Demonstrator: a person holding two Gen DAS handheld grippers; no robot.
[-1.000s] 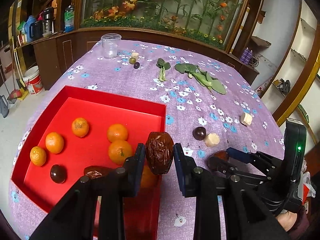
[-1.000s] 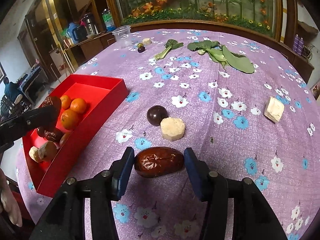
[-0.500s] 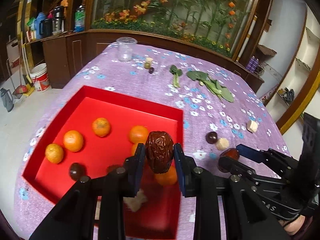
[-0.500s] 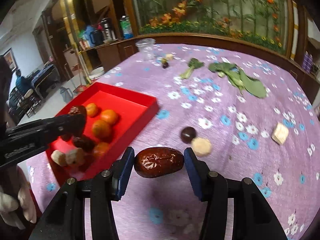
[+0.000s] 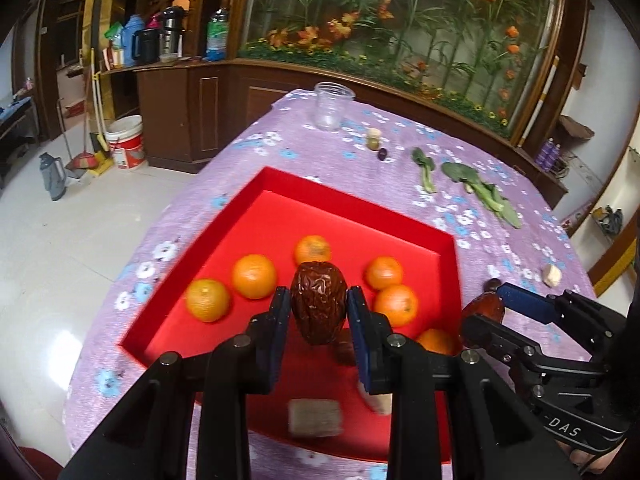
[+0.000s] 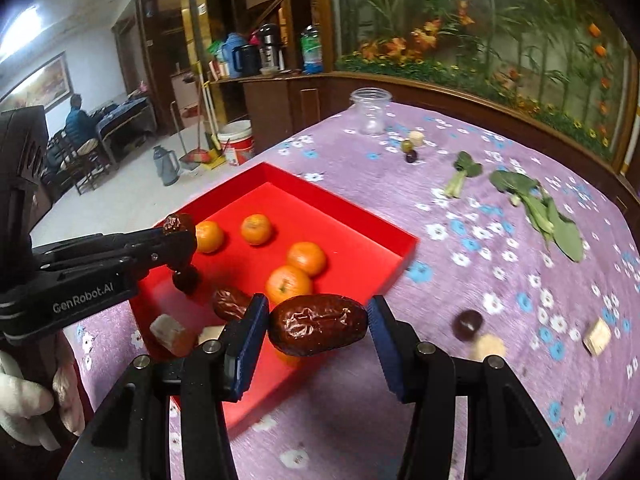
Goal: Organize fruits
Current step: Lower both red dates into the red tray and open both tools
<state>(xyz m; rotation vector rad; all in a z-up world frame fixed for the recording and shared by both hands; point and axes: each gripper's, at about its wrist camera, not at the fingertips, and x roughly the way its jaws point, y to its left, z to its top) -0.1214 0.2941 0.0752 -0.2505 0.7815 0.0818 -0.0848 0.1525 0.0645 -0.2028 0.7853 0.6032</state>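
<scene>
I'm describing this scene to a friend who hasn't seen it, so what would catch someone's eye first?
The bright red tray on the purple flowered tablecloth, with six oranges in it. Next, a wrinkled brown date in each gripper: the left gripper holds its date upright above the tray, and the right gripper holds its date lengthwise at the tray's near corner.

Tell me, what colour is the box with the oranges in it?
The box is bright red, clearest in the left wrist view.
</scene>
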